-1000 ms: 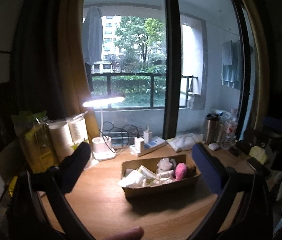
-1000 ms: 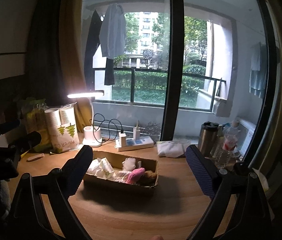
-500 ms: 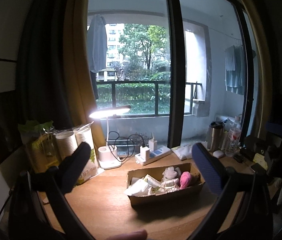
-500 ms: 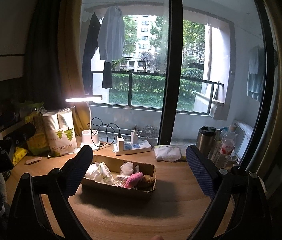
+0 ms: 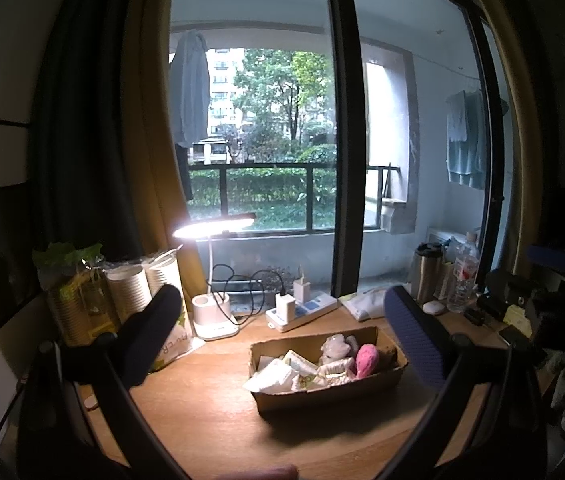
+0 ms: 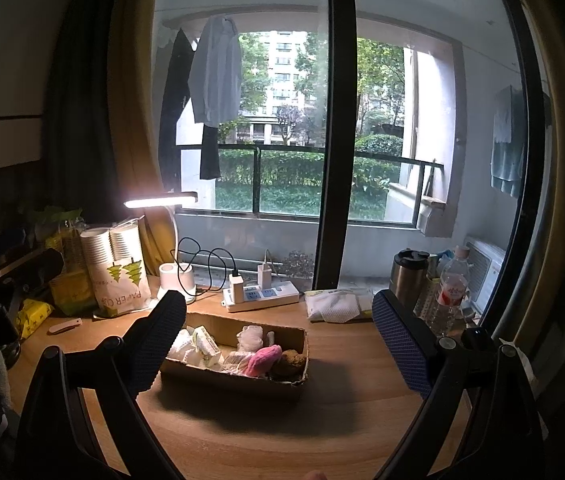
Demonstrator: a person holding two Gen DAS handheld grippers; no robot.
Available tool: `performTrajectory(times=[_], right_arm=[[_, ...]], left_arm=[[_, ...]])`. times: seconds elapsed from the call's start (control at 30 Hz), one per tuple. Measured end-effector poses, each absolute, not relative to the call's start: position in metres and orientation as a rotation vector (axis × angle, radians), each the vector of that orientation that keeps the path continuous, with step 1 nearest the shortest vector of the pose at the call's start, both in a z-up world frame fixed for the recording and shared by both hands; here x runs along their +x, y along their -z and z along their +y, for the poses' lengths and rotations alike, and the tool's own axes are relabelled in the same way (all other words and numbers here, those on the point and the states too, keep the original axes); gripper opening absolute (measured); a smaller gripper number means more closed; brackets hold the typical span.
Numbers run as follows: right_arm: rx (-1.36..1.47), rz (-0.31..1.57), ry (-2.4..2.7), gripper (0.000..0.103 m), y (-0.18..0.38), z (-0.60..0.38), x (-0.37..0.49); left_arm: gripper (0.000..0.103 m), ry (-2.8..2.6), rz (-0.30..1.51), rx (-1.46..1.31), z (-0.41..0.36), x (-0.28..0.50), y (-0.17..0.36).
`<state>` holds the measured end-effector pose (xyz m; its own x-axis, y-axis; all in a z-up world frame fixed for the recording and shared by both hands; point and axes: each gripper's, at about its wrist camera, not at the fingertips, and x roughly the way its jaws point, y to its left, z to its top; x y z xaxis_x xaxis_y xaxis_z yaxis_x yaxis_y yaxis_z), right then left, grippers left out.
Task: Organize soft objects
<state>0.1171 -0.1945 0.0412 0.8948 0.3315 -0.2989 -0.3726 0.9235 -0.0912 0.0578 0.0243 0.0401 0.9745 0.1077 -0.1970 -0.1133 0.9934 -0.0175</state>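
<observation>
Two grippers, both spread wide and empty, are hovering over my wooden desk (image 6: 322, 432): left gripper (image 5: 282, 344), right gripper (image 6: 278, 340). The cardboard box (image 6: 234, 376) of soft objects (image 6: 264, 360) is sitting mid-desk, ahead of both. A paper-cup sleeve (image 6: 122, 276) is showing "PAPER CU". Only the right view is showing its tree print; only the left is showing the right gripper's body at the frame's right edge.

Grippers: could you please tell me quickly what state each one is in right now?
Left gripper: open, holding nothing, above the cardboard box.
Right gripper: open, holding nothing.
</observation>
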Motion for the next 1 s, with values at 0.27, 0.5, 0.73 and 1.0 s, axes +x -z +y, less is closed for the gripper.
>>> performTrajectory(times=[0.27, 0.5, 0.73, 1.0], right_arm=[[-0.148, 0.282, -0.368, 0.096, -0.0411, -0.1948, 0.1172], [-0.147, 0.283, -0.368, 0.096, -0.0411, -0.1947, 0.1171], [-0.146, 0.285, -0.367, 0.096, -0.0403, -0.1953, 0.1174], [-0.144, 0.283, -0.368, 0.096, -0.0398, -0.1956, 0.1177]], left_arm=[[0.102, -0.107, 0.201, -0.029, 0.0227, 0.0575, -0.0417], [0.102, -0.102, 0.199, -0.029, 0.0211, 0.0567, -0.0432], [0.102, -0.095, 0.199, -0.03, 0.0204, 0.0576, -0.0451], [0.102, -0.094, 0.197, -0.031, 0.0204, 0.0575, -0.046]])
